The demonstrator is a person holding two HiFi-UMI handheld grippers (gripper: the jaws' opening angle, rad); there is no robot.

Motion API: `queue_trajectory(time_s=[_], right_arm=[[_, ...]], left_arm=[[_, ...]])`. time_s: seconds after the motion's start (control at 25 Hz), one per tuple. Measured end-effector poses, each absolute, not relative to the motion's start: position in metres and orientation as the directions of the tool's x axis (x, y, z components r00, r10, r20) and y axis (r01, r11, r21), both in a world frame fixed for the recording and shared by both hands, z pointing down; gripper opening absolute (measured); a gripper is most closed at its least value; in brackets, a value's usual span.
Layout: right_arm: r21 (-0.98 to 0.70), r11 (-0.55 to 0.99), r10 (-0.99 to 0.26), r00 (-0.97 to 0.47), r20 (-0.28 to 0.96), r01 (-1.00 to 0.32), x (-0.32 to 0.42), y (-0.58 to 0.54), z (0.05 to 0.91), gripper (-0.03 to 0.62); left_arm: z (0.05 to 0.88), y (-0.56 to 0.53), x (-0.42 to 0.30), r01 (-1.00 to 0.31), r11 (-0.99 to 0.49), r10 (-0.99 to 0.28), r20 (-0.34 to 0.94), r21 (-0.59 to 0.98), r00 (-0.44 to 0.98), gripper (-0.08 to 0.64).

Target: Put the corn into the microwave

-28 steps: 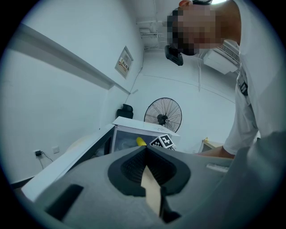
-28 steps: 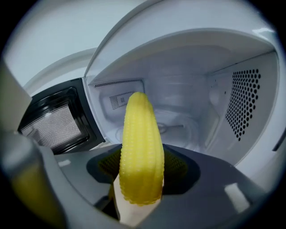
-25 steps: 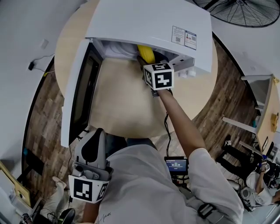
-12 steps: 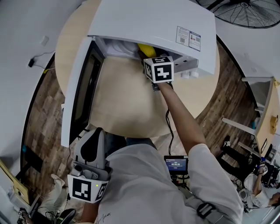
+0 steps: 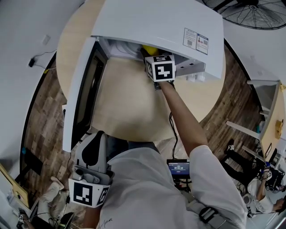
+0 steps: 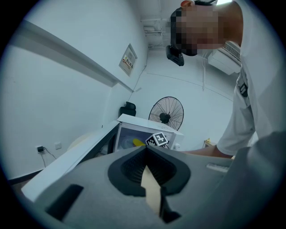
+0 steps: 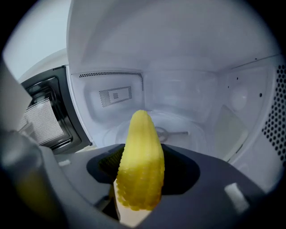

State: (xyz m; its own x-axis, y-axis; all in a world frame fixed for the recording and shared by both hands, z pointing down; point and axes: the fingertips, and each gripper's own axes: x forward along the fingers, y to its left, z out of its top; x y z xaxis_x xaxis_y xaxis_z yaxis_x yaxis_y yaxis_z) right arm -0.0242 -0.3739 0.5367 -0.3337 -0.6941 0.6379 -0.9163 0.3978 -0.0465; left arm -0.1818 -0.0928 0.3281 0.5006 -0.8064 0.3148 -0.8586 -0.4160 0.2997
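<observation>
1. Head view: one microwave (image 5: 156,27) is seen on one round table (image 5: 129,112), with its single door (image 5: 80,89) swung wide to the left. Two grippers are counted. The right gripper (image 5: 153,57) is held in the microwave's opening, where a sliver of the one yellow corn (image 5: 149,48) is seen. The left gripper (image 5: 95,136) is held low by the person's body, well apart from the microwave. One fan (image 5: 250,11) is seen beyond the table.
2. Left gripper view: its two jaws are pressed together at the tips, and nothing is held between them. The microwave and the fan are seen ahead.
3. Right gripper view: the single corn is pinched between the two jaws. Its tip is pointed into the cavity, short of the one glass turntable (image 7: 165,129).
</observation>
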Motion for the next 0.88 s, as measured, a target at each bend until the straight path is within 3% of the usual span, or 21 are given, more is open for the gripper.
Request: queue_trajectory(time_s=[0.88], right_arm=[[-0.005,0.333,-0.746,-0.267,0.611,-0.943,-0.03,-0.401,0.54,0.255]], left_arm=[[0.334,-0.091,-0.182,-0.857,-0.415,-0.796,0.334,0.306,0.505,-0.008]])
